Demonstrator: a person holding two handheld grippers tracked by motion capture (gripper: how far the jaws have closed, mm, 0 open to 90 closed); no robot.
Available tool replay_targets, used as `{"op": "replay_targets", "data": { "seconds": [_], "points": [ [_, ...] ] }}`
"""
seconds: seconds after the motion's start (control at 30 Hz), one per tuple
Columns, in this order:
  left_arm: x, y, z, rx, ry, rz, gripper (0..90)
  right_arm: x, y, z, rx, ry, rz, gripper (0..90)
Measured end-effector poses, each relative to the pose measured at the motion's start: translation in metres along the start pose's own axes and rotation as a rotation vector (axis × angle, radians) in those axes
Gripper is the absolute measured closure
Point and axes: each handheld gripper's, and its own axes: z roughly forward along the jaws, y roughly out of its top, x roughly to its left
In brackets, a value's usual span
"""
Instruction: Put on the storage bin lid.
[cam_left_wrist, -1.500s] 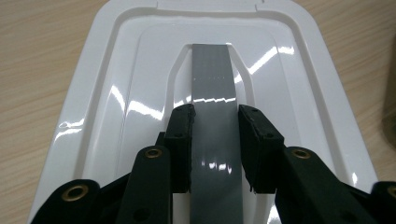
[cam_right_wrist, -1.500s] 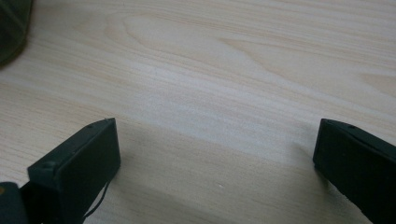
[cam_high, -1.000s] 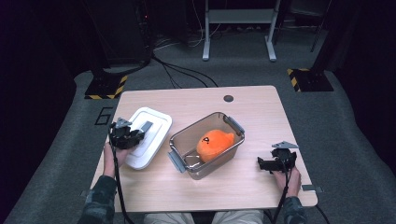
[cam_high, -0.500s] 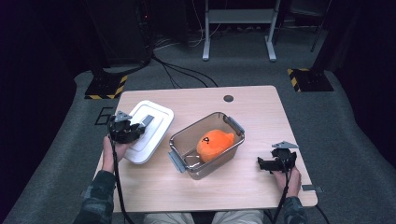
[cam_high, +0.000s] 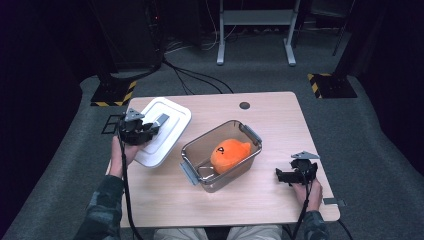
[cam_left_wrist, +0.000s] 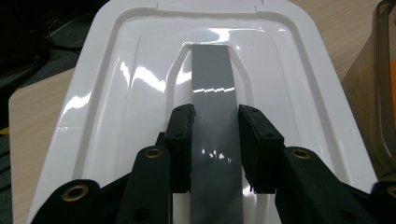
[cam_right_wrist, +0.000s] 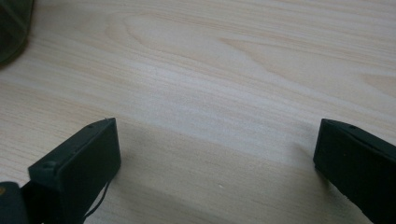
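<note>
Lid (cam_high: 165, 131) edge beyond table (cam_high: 280, 125) rim, handle (cam_left_wrist: 215, 112) between left gripper (cam_left_wrist: 215, 135) fingers.

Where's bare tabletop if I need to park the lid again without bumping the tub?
Bare patches: the near strip of the table between the clear tub and the front edge, and the far right corner beyond the tub. Crowded: the left side, where the left gripper clamps the white lid by its grey handle beside the tub.
</note>
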Motion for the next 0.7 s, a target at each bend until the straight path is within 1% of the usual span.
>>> {"op": "replay_targets", "data": {
  "seconds": [0.17, 0.23, 0.27, 0.37, 0.7],
  "points": [
    [-0.004, 0.011, -0.003, -0.013, -0.016, 0.014, 66.3, 0.0, 0.0, 0.0, 0.0, 0.0, 0.0, 0.0],
    [-0.006, 0.015, -0.004, -0.01, -0.022, 0.024, 66.4, 0.0, 0.0, 0.0, 0.0, 0.0, 0.0, 0.0],
    [-0.008, 0.017, -0.004, -0.014, -0.025, 0.021, 66.3, 0.0, 0.0, 0.0, 0.0, 0.0, 0.0, 0.0],
    [-0.012, 0.022, -0.005, -0.014, -0.035, 0.03, 66.3, 0.0, 0.0, 0.0, 0.0, 0.0, 0.0, 0.0],
    [-0.032, 0.04, -0.004, -0.017, -0.071, 0.075, 66.3, 0.0, 0.0, 0.0, 0.0, 0.0, 0.0, 0.0]
  ]
}}
